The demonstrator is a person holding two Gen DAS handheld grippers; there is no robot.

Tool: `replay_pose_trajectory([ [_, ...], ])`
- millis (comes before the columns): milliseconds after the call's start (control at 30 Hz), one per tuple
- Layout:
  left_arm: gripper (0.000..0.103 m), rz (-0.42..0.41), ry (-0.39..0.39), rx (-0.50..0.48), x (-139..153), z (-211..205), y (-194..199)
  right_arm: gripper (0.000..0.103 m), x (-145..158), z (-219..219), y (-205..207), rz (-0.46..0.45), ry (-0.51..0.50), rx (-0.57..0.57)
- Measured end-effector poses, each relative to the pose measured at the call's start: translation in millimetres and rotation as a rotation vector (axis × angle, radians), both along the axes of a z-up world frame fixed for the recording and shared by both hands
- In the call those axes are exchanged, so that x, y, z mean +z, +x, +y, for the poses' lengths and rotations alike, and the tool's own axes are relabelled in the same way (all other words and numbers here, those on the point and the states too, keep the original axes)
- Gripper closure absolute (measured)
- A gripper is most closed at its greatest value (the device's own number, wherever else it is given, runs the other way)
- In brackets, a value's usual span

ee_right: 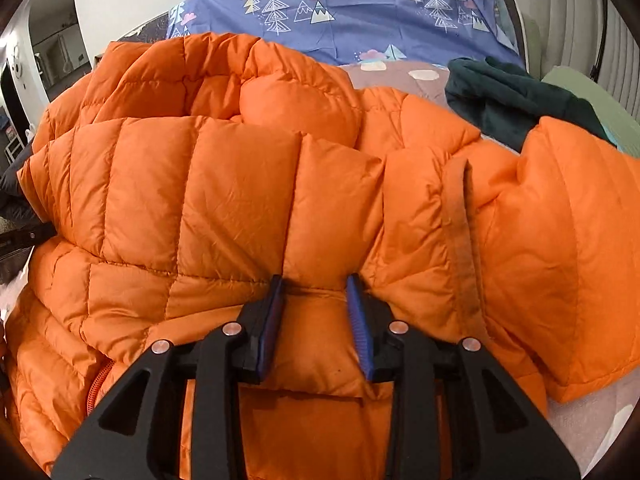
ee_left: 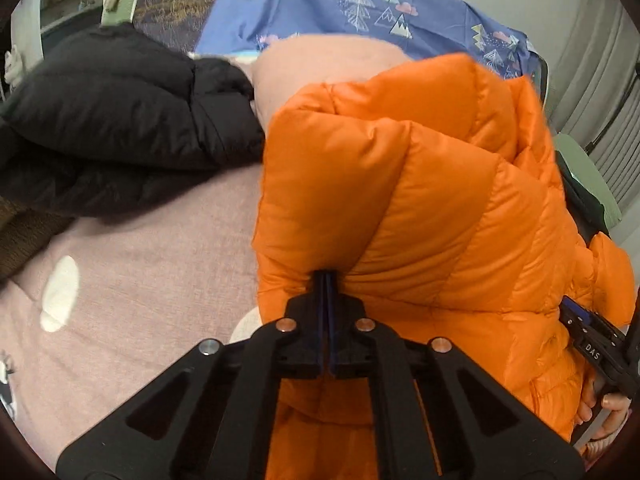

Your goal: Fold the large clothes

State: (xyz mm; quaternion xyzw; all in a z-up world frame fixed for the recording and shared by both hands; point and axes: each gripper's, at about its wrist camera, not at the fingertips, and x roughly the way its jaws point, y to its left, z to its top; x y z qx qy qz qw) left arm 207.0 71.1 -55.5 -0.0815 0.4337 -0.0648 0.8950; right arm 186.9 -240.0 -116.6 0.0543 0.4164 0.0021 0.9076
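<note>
- The orange puffer jacket (ee_left: 420, 200) fills the centre and right of the left wrist view, bunched up on a pink bed cover (ee_left: 140, 300).
- The left tool (ee_left: 329, 280) sits at the lower centre of that view; its jaws are pressed together, pinching a fold of the jacket's fabric at the tips.
- In the right wrist view the jacket (ee_right: 240, 200) spreads across nearly the whole frame, its quilted panels running from left to right and one puffy part lying at the right edge.
- The right tool (ee_right: 316, 284) stands at the lower centre with its jaws parted, a padded ridge of the jacket lying between them; the blue pads (ee_right: 358, 320) rest beside the fabric without squeezing it.
- Both tools point downward and away from the camera into the jacket.
- A hand (ee_left: 608, 412) holding the right tool shows at the lower right of the left wrist view.
- A black jacket (ee_left: 120, 120) lies at the upper left there, apart from the orange one.
- A blue sheet with tree prints (ee_right: 360, 12) hangs across the top.
</note>
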Motion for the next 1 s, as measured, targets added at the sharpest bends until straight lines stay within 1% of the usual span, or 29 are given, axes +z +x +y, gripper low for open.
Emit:
replay_pose_trajectory([
  [33,0.100,-0.020,-0.002,0.001,6.2,-0.7,-5.5,0.069,-1.6,-0.3,-1.4,-0.002,0.004,0.000],
  [67,0.100,-0.057,-0.017,-0.005,18.6,-3.6,-14.7,0.069,-1.3,0.0,-2.4,-0.004,0.005,-0.001],
  [133,0.098,-0.123,-0.051,-0.057,45.1,-18.5,-29.3,0.069,-3.8,-3.3,2.2,-0.008,0.009,-0.003],
  [167,0.093,-0.145,-0.050,-0.089,52.8,-28.4,-34.8,0.069,-3.3,-3.3,3.5,-0.009,0.014,-0.004],
  [200,0.076,-0.159,-0.048,-0.125,59.0,-39.9,-38.7,0.069,-3.7,-2.5,5.5,-0.010,0.018,-0.005],
  [233,0.059,-0.176,-0.047,-0.183,66.0,-56.6,-43.2,0.069,-2.7,-4.2,4.1,-0.015,0.035,-0.005],
  [267,0.055,-0.191,-0.046,-0.230,69.1,-71.7,-47.3,0.068,-1.5,-6.6,5.3,-0.019,0.051,-0.004],
  [300,0.054,-0.196,-0.036,-0.280,68.5,-93.6,-49.2,0.068,1.3,-12.1,1.6,-0.025,0.093,-0.012],
  [367,0.054,-0.163,-0.014,-0.329,57.3,-126.8,-43.6,0.069,11.2,-25.7,-7.8,-0.044,0.173,-0.041],
  [400,0.054,-0.115,-0.003,-0.347,42.1,-146.4,-38.5,0.069,24.7,-40.4,-21.1,-0.084,0.245,-0.059],
  [433,0.054,-0.068,0.009,-0.350,25.9,-158.5,-33.5,0.069,37.5,-54.5,-35.4,-0.127,0.289,-0.070],
  [467,0.054,-0.021,0.037,-0.343,9.4,-169.6,-29.5,0.069,50.1,-69.5,-49.5,-0.163,0.302,-0.085],
  [500,0.053,0.001,0.070,-0.333,-1.4,-175.1,-25.4,0.069,63.4,-87.8,-66.2,-0.202,0.296,-0.108],
  [533,0.053,-0.008,0.119,-0.324,-17.0,-183.6,-27.5,0.068,71.9,-104.4,-78.1,-0.229,0.286,-0.134],
  [567,0.052,-0.038,0.148,-0.324,-22.9,-188.6,-32.1,0.067,81.3,-131.9,-95.7,-0.260,0.275,-0.191],
  [600,0.051,-0.059,0.172,-0.328,-24.1,-193.9,-35.2,0.063,85.0,-152.6,-106.6,-0.272,0.277,-0.241],
  [633,0.051,-0.060,0.173,-0.330,-23.3,-195.6,-35.9,0.060,86.4,-193.0,-127.1,-0.284,0.313,-0.352],
  [667,0.051,-0.057,0.162,-0.333,-22.8,-196.4,-35.4,0.060,83.7,-214.9,-139.9,-0.285,0.355,-0.415],
  [700,0.051,-0.051,0.143,-0.334,-23.7,-195.7,-34.5,0.060,76.6,-242.7,-157.1,-0.281,0.423,-0.499],
  [733,0.050,-0.047,0.128,-0.333,-24.4,-193.0,-33.3,0.060,61.6,-279.4,-179.4,-0.269,0.533,-0.640],
  [767,0.050,-0.043,0.111,-0.334,-25.0,-190.2,-33.3,0.059,51.9,-295.4,-191.8,-0.266,0.595,-0.704],
  [800,0.050,-0.041,0.101,-0.334,-25.8,-188.5,-34.1,0.056,35.9,-314.7,-206.6,-0.263,0.690,-0.767],
  [833,0.050,-0.039,0.095,-0.334,-28.1,-185.0,-31.5,0.052,26.1,-321.9,-211.7,-0.257,0.742,-0.777],
  [900,0.050,-0.036,0.091,-0.335,-28.7,-185.4,-31.2,0.051,12.0,-331.8,-211.8,-0.251,0.814,-0.753],
  [967,0.050,-0.033,0.089,-0.335,-32.0,-183.0,-25.3,0.051,12.4,-335.9,-207.5,-0.275,0.824,-0.757],
  [1000,0.050,-0.033,0.088,-0.334,-31.7,-184.6,-25.0,0.049,13.8,-337.0,-205.0,-0.282,0.825,-0.761],
])
